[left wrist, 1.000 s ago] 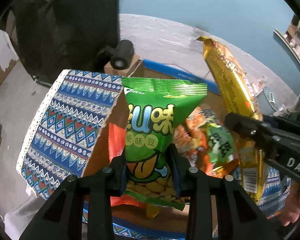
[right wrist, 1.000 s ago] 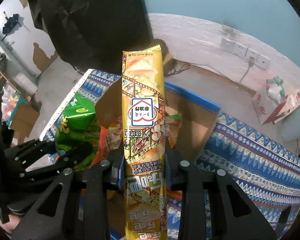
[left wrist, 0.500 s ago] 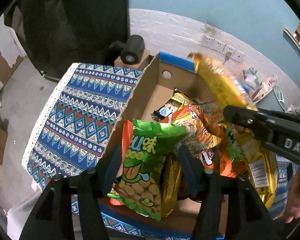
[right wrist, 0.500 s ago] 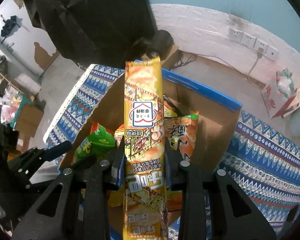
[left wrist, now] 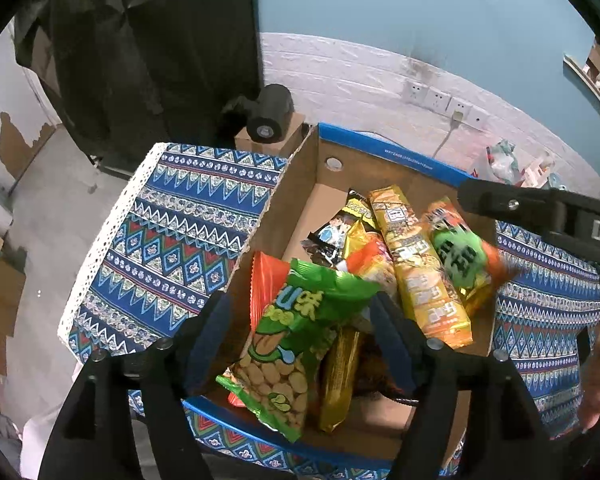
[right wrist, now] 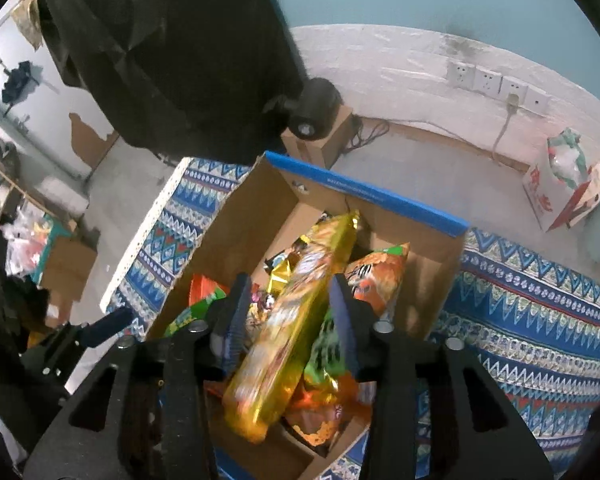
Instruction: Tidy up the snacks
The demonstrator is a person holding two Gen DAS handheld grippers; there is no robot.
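left gripper (left wrist: 300, 320): jaws have just been opening and are spread wide now. The green snack bag (left wrist: 296, 344) is seen between them, but the pads are clear of it, so nothing is gripped. A second ago it was pinched tight and held upright.

green snack bag: now lying tilted on the pile at the near-left corner of the cardboard box (left wrist: 300, 184), at about 6 o'clock in the left wrist view, with its top edge pointing to roughly 1 o'clock. It's resting on an orange packet (left wrist: 266, 280) and beside a gold wrapper (left wrist: 338, 376).

right gripper (right wrist: 288, 312): jaws have also just been opening, only partway. The long yellow snack pack (right wrist: 292, 332) is seen between the pads but looks blurred and loose, so it's counted as let go. A second ago it was clamped and standing straight up.

long yellow snack pack: now leaning toward 1 o'clock in the right wrist view, inside the box, over the orange and green packets (right wrist: 380, 276). In the left wrist view it's seen lying flat in the box at about 3 o'clock.

cardboard box: open, blue-rimmed, sitting on the patterned blue cloth (left wrist: 180, 232). More of its inside is shown than a second ago.
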